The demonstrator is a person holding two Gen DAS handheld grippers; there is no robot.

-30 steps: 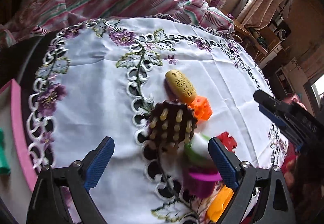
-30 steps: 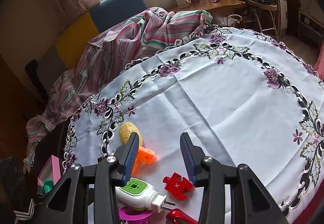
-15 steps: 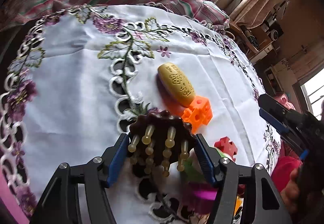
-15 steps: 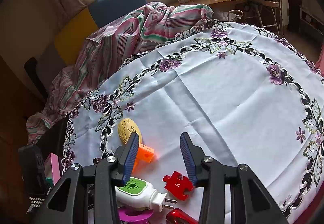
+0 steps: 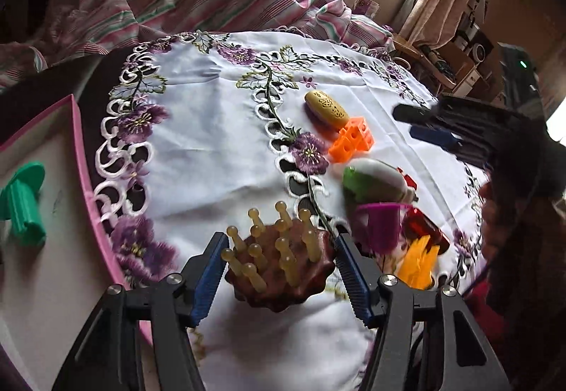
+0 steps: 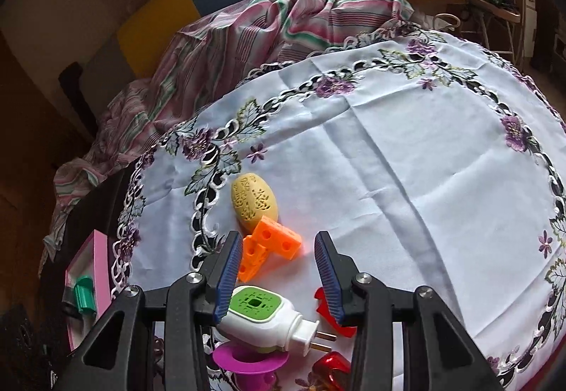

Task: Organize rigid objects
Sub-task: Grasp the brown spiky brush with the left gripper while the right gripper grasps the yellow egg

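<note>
One item is in hand: the left gripper (image 5: 279, 270) is clamped on the brown massage brush (image 5: 281, 265), apparently lifted off the tablecloth (image 5: 212, 129). Next it probably swings over to the pink tray (image 5: 76, 150). The right gripper (image 6: 274, 270) hangs open and empty above the plug-in mosquito repeller (image 6: 263, 318).

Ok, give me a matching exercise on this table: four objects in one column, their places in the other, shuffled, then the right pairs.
Things
1. brown massage comb
2. green spool
3. yellow oval case
4. green-topped plug-in

Places
A. lying in the pink tray
B. on the cloth, touching the orange block
C. between the left gripper's fingers
D. resting on the magenta ring, under the right gripper

Pairs: 1-C, 2-A, 3-B, 4-D
</note>
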